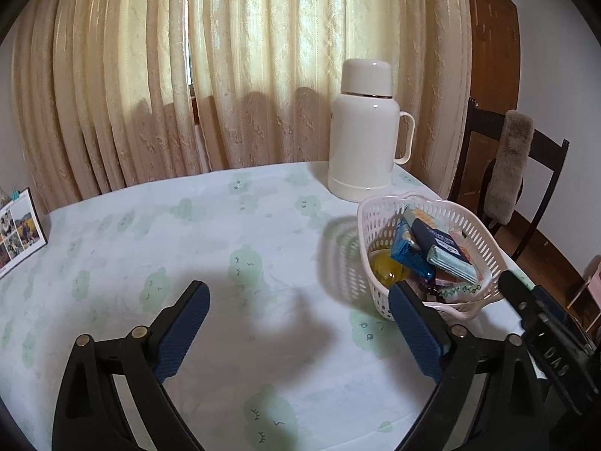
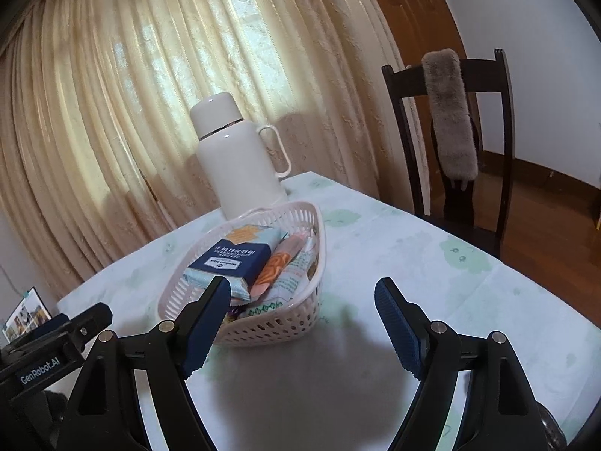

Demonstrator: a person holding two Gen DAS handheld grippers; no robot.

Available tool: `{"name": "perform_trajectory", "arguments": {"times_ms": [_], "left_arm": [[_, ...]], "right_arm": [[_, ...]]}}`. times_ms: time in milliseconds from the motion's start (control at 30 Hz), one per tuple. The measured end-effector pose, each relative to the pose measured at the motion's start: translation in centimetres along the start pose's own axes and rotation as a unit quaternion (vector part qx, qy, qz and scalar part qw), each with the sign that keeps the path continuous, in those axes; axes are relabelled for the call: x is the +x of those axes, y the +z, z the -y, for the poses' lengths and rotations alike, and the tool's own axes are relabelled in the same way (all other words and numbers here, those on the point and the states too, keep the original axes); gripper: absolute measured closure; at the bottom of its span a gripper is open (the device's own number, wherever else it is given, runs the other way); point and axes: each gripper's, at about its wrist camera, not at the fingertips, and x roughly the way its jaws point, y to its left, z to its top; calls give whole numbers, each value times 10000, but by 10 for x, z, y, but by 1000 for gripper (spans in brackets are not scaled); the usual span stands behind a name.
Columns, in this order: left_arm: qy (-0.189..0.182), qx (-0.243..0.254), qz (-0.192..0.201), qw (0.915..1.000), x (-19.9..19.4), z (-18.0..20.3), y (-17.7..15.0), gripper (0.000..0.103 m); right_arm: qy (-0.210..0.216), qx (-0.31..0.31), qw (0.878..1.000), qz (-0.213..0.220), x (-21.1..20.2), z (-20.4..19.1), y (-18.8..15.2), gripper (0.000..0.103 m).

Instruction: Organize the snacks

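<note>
A white lattice basket (image 1: 379,214) (image 2: 285,329) sits near the table's right edge, filled with snack packets. A dark blue packet (image 1: 437,242) (image 2: 234,261) lies on top, an orange-patterned one (image 2: 278,263) beside it, and a yellow round item (image 1: 387,268) shows at the basket's near side. My left gripper (image 1: 298,293) hovers open over bare cloth, its right finger just in front of the basket. To the basket's right, my right gripper (image 2: 302,289) is open with nothing between its fingers, and its left finger overlaps the basket's near rim in view.
A white thermos jug (image 1: 362,131) (image 2: 240,161) stands behind the basket near the far edge. A dark wooden chair (image 2: 450,143) draped with a grey furry cover stands off the table's right side. A photo frame (image 1: 20,231) rests at the far left. Curtains hang behind.
</note>
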Motion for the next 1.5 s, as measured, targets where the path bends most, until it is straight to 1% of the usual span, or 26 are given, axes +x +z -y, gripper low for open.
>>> {"name": "perform_trajectory", "arguments": {"times_ms": [133, 233, 433, 633, 767, 867, 933, 1000, 1267, 1500], "left_arm": [[62, 96, 68, 9999, -2, 4, 0, 5], [71, 66, 86, 9999, -3, 4, 0, 2], [196, 40, 207, 9996, -5, 2, 1, 1], [413, 309, 136, 9986, -1, 10, -2, 1], [498, 379, 140, 9979, 0, 11, -3, 0], [646, 418, 162, 9969, 0, 11, -3, 0], [783, 464, 195, 9957, 0, 12, -3, 0], [835, 507, 205, 9950, -1, 13, -4, 0], [932, 637, 214, 9934, -1, 17, -5, 0], [897, 663, 178, 9936, 0, 17, -6, 0]], "right_arm": [[110, -259, 9996, -102, 4, -11, -4, 23], [210, -440, 9986, -197, 7, -17, -7, 23], [121, -599, 9979, -197, 8, -21, -9, 21], [13, -711, 9974, -111, 5, -25, -11, 21], [-126, -770, 9970, 13, 2, -27, -11, 21], [-276, -876, 9958, 52, 2, -30, -12, 21], [-292, -907, 9954, 53, 2, -30, -11, 21], [-312, -915, 9953, 48, 2, -30, -11, 21], [-321, -903, 9954, 56, 2, -29, -11, 21], [-320, -894, 9955, 51, 3, -29, -11, 21]]}}
